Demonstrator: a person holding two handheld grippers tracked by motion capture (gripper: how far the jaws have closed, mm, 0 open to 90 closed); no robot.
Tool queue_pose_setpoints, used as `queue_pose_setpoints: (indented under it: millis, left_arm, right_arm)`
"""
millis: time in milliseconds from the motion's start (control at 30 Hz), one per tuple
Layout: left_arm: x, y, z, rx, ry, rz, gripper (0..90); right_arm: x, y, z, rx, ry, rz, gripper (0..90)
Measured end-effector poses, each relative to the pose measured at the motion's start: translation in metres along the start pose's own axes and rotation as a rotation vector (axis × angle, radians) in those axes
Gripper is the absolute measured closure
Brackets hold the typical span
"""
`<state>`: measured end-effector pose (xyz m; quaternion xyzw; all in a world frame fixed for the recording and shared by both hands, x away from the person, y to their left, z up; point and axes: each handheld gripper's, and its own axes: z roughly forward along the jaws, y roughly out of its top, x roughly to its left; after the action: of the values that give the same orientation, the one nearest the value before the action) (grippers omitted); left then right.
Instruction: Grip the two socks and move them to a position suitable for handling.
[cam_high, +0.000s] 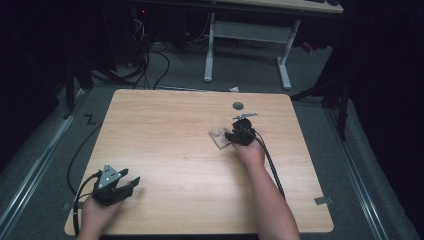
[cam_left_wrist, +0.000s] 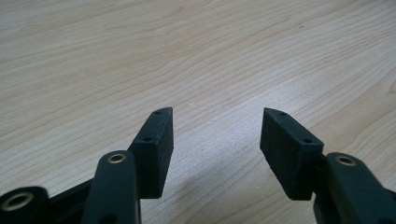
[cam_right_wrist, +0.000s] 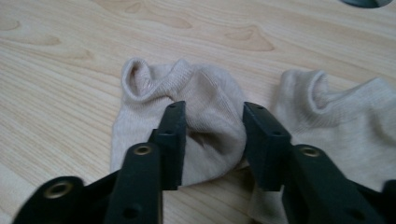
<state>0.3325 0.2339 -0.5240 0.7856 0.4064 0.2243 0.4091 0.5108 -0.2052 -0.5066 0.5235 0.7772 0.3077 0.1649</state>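
Two beige ankle socks lie side by side on the wooden table (cam_high: 170, 125), right of its middle. In the right gripper view, my right gripper (cam_right_wrist: 212, 106) stands over the left sock (cam_right_wrist: 154, 79), its pads pressing on a bunched fold of the fabric. The other sock (cam_right_wrist: 345, 121) lies just to its right, untouched. From above, the right gripper (cam_high: 235, 136) covers part of the socks (cam_high: 218, 138). My left gripper (cam_high: 131, 184) rests at the table's near left corner, open, with only bare wood between its jaws (cam_left_wrist: 217, 112).
A small grey round disc (cam_high: 238, 105) sits on the table beyond the socks. Past the far edge stand a white desk frame (cam_high: 210, 50) and floor cables (cam_high: 150, 65). Bare wood spans the table's left and centre.
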Motion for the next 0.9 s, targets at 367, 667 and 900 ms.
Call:
queue_pose_setpoints:
  millis: [367, 667, 900]
  left_arm:
    - [-0.001, 0.0, 0.0, -0.001, -0.001, 0.004, 44.7]
    - [-0.002, 0.0, 0.0, -0.003, -0.003, 0.002, 44.6]
    - [-0.003, 0.0, 0.0, -0.005, -0.008, 0.005, 44.6]
  right_arm:
    - [0.012, -0.003, -0.015, -0.036, 0.013, -0.069, 85.4]
    - [0.03, -0.01, -0.042, -0.095, 0.043, -0.103, 85.7]
    - [0.042, -0.025, -0.065, -0.129, 0.054, -0.123, 85.8]
